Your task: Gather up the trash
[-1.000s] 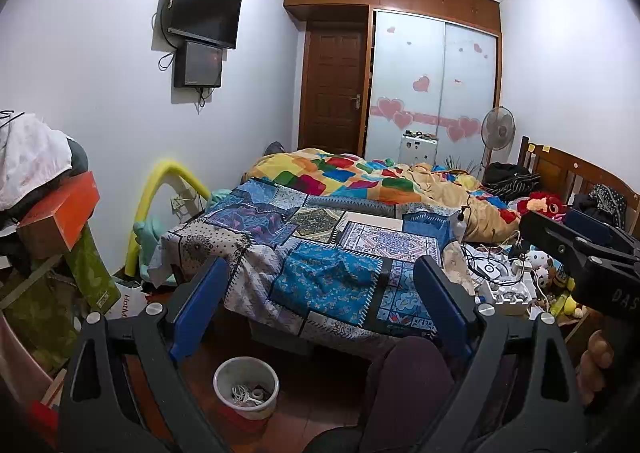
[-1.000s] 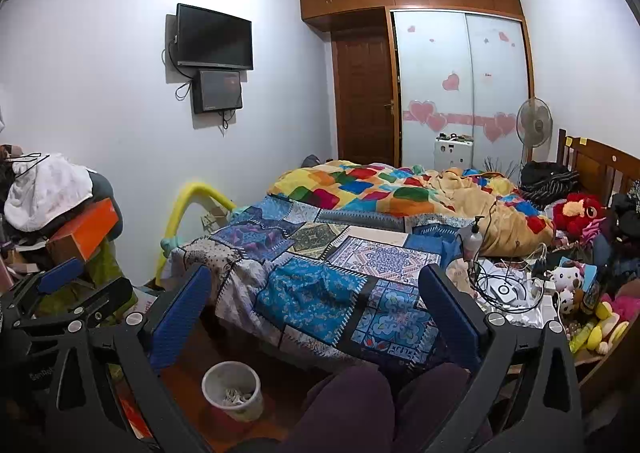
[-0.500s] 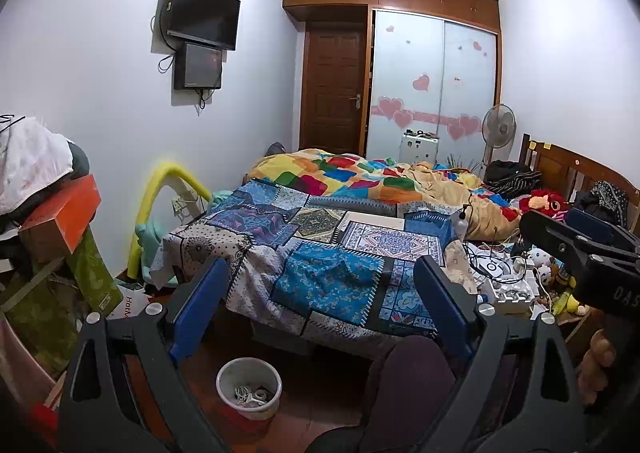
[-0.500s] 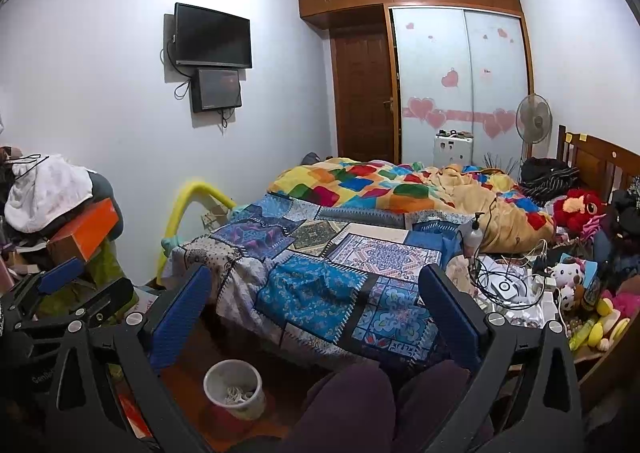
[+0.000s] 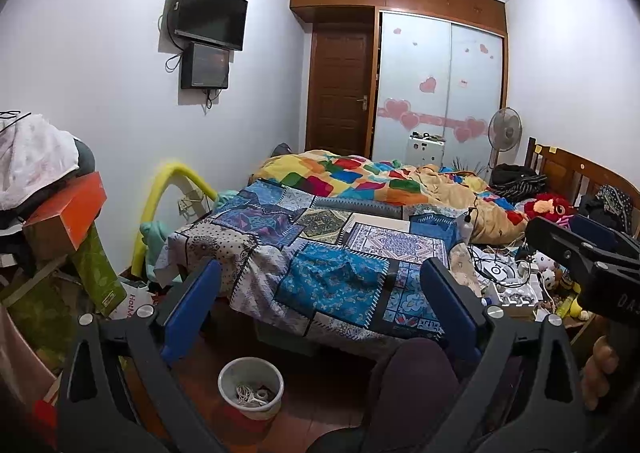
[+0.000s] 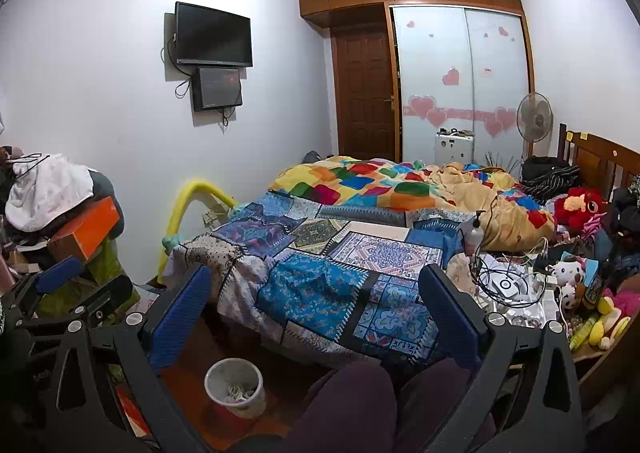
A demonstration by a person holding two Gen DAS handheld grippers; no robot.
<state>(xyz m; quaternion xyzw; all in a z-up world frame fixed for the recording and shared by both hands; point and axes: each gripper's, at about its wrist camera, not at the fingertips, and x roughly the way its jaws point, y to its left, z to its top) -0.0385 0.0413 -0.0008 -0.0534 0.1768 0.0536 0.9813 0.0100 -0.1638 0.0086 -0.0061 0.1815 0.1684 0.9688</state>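
both units idle above the floor: left gripper (image 5: 318, 309) has just been opening, nothing between its jaws; right gripper (image 6: 316, 313) agape, empty. waste bin (image 5: 251, 387) stands below by the bed (image 5: 340, 249).

One bin (image 5: 251, 383), two screens (image 5: 210, 11), one fan (image 5: 505, 129)

We look along each gripper's fingers, tilted slightly down, across the bed (image 5: 328, 253) toward the door (image 6: 366, 93); both share the bin (image 5: 251, 381).
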